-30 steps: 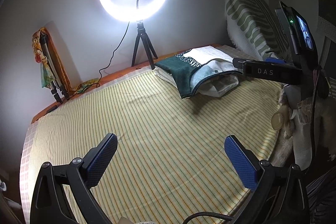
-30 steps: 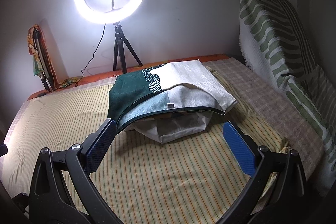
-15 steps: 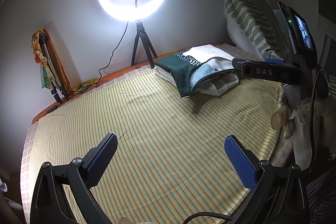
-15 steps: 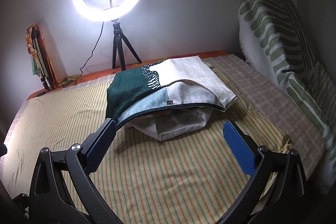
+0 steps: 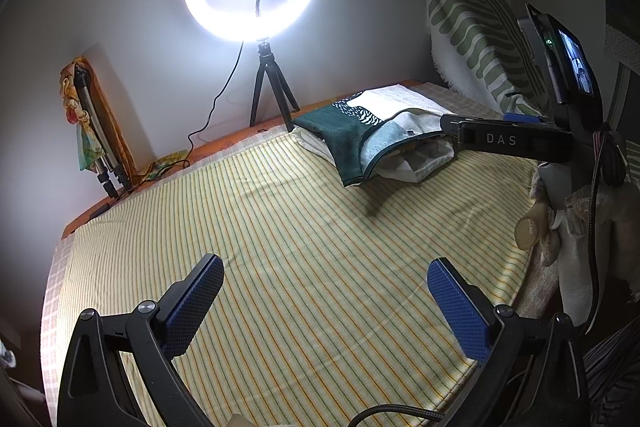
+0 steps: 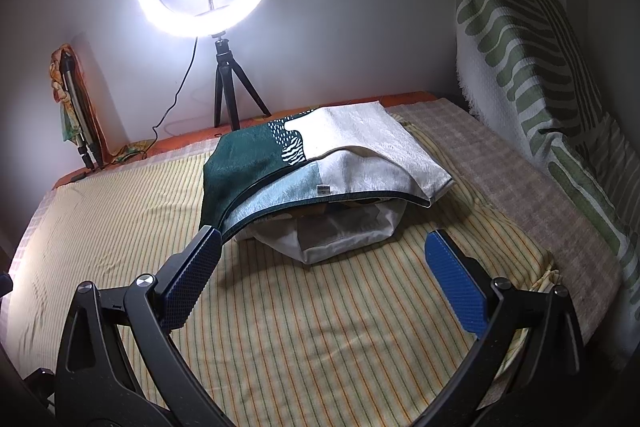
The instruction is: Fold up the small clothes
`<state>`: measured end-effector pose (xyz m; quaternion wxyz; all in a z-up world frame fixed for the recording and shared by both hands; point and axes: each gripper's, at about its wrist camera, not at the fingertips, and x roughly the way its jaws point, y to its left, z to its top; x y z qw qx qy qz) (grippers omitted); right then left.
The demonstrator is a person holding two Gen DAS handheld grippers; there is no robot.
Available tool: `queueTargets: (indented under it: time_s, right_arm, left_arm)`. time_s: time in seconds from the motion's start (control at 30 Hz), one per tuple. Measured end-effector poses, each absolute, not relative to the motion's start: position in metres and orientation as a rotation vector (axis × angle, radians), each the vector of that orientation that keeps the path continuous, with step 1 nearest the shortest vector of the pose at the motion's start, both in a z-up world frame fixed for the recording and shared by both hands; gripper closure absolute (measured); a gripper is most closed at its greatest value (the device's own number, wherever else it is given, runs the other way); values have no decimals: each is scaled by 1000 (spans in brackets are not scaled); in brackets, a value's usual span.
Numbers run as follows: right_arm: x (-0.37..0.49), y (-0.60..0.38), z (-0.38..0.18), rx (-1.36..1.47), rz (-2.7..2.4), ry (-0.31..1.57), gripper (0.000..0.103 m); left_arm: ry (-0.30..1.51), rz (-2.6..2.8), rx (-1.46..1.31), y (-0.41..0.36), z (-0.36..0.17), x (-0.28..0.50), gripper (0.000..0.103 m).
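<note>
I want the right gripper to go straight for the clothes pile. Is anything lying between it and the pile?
Nothing visible does. The right gripper is open, and only bare striped bedsheet lies between its fingers and the clothes pile ahead.

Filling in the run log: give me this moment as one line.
left tool: open, empty | right tool: open, empty, facing teal-and-white folded cloth pile | yellow striped bedsheet: bare at front | folding: not begun
</note>
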<state>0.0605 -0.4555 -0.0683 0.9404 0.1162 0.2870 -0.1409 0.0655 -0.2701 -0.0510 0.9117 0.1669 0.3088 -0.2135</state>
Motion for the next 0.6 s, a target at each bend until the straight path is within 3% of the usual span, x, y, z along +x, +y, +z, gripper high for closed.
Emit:
queueTargets:
  time_s: [0.6]
  right_arm:
    - [60, -456, -70, 250, -284, 590, 0]
  left_arm:
    - [633, -431, 348, -270, -50, 66, 0]
